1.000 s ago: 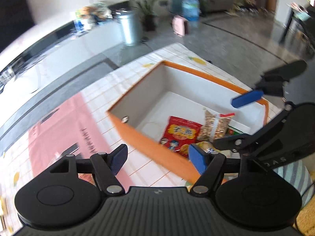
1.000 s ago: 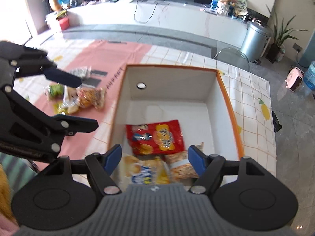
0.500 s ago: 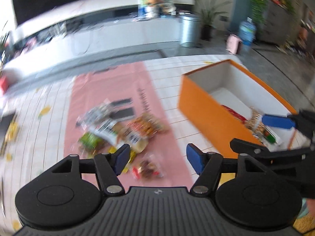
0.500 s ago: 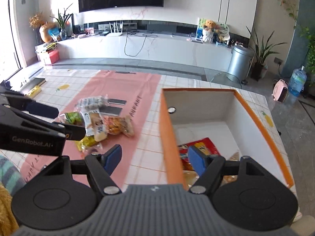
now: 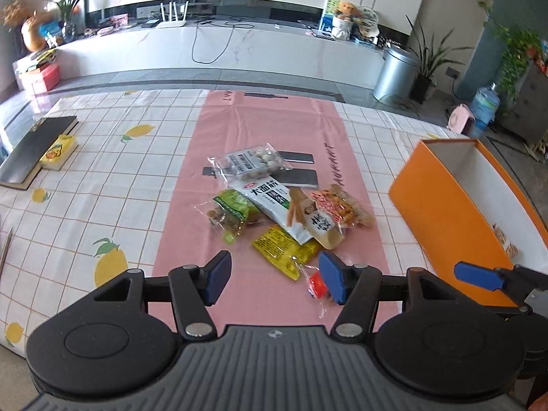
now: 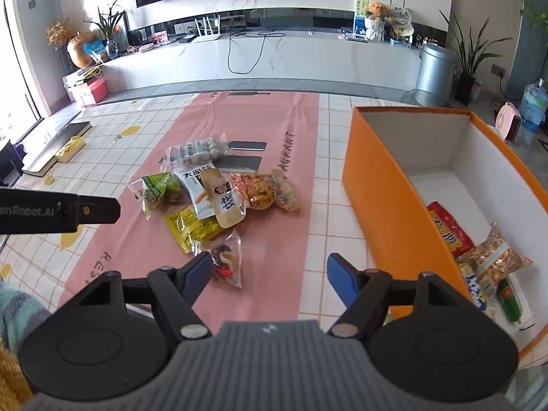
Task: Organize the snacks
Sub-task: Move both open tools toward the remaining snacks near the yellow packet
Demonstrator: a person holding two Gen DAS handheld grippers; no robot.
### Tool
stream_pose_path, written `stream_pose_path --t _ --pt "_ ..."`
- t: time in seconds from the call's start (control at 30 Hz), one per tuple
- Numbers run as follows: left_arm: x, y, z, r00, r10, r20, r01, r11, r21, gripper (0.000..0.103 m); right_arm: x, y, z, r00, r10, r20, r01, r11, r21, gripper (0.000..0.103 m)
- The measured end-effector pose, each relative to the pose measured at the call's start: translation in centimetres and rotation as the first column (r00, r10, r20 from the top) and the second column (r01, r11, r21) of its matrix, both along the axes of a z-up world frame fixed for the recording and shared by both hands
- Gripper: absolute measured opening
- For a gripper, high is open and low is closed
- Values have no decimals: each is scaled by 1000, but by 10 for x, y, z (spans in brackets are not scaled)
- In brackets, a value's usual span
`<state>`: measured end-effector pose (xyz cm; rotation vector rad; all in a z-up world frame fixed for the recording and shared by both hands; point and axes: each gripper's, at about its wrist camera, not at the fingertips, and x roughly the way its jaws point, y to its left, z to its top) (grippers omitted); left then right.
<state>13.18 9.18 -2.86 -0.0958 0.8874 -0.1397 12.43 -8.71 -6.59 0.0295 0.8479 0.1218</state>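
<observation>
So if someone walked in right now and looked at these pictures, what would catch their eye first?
Probably the tall orange cardboard box with a white inside at the table's right, a few snack packets lying in its near end. Next, the loose heap of crinkly snack bags on the pink table runner in the middle. Both pairs of blue-tipped tongs, left and right, hang open and empty near the heap's near edge.
</observation>
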Motion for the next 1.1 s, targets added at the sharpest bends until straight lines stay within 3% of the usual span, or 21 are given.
stream_pose_path --t 0.17,0.57,0.8,0.9,1.1 --pt "13 16 -11 999 41 -10 -42 996 -74 76 17 15 -7 1000 17 -18 -17 1000 12 75" --pt "49 35 -46 989 86 -118 -100 987 -125 77 66 27 -30 997 16 -76 -16 1000 -5 78" --pt "81 39 -57 992 65 -109 -72 995 -65 79 100 30 -42 995 -7 -98 9 1000 23 78" --pt "93 38 -55 995 51 -80 -53 998 -15 79 118 32 -45 993 -33 -114 37 999 30 88" --pt "116 31 -56 996 -74 -51 76 996 55 83 147 29 -48 980 -130 -149 146 984 106 88"
